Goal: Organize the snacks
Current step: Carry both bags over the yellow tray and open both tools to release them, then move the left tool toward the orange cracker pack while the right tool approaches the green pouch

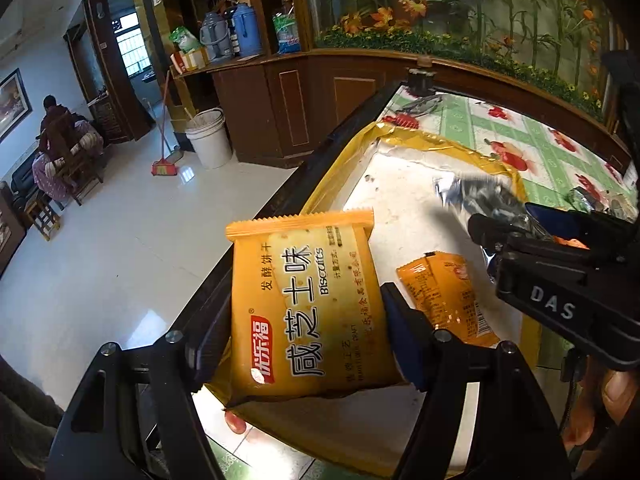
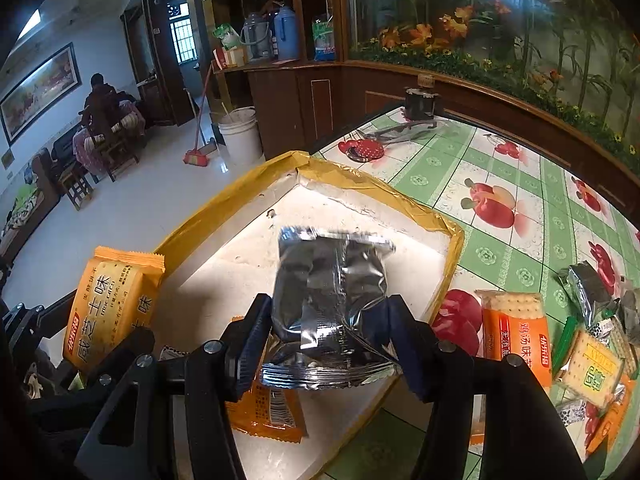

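Note:
My left gripper (image 1: 308, 316) is shut on an orange biscuit packet (image 1: 308, 312) and holds it above the left part of a white tray with a yellow taped rim (image 1: 404, 200). The packet also shows in the right wrist view (image 2: 108, 312). My right gripper (image 2: 328, 328) is shut on a silver-black foil snack packet (image 2: 328, 304) above the tray (image 2: 452, 256); it shows in the left wrist view (image 1: 480, 204). A small orange packet (image 1: 448, 300) lies flat in the tray, also under my right gripper (image 2: 268, 412).
The table has a green tablecloth with fruit print (image 2: 500, 160). A pile of loose snack packets (image 2: 584, 360) lies at the right of the tray. Metal tongs (image 2: 400, 132) and a dark holder (image 2: 420, 100) sit at the far edge. The floor drops off left of the table.

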Tool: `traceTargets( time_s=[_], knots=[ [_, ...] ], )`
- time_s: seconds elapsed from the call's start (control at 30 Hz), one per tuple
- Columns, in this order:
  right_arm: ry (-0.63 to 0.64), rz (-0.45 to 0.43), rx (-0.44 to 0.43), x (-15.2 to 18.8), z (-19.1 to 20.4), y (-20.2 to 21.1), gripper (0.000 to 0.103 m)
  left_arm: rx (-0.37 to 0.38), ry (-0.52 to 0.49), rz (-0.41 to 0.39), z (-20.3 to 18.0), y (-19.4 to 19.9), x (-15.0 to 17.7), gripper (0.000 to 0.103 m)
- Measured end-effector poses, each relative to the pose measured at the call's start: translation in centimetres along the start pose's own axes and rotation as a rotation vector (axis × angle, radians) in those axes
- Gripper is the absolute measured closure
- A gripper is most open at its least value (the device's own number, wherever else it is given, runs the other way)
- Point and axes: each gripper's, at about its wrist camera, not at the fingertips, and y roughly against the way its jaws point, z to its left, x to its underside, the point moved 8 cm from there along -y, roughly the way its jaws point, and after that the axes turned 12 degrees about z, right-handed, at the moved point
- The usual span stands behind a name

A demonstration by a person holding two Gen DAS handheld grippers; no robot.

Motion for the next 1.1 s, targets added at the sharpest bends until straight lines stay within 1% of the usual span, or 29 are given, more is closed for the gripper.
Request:
traceTargets(
  time_s=[0.07,0.13,0.17,0.33,0.53,0.8,1.1],
  knots=[
    [-0.002,-0.001,-0.004,0.1,-0.1,0.0,0.036,-0.008,0.018,0.01,0.4,-0.2,0.0,0.03],
    [-0.005,-0.011,0.003,0.1,-0.3,0.3,0.034,-0.015,0.019,0.013,0.6,-0.3,0.2,0.025],
    [-0.007,-0.013,0.003,0.2,-0.4,0.5,0.033,-0.012,0.02,0.009,0.6,-0.1,0.2,0.025],
    [-0.027,-0.039,0.024,0.6,-1.6,2.3,0.032,-0.001,0.025,-0.005,0.2,0.8,0.1,0.025],
    [-0.057,-0.075,0.076,2.0,-3.8,5.2,0.03,0.02,0.005,-0.035,-1.2,2.7,0.2,0.025],
    [-0.138,-0.099,0.136,5.3,-8.5,8.9,0.028,0.064,-0.056,-0.072,-5.3,5.6,0.7,0.025],
    [-0.266,-0.1,0.191,10.8,-14.7,12.2,0.026,0.104,-0.15,-0.09,-11.3,7.7,1.5,0.025]
  ],
)
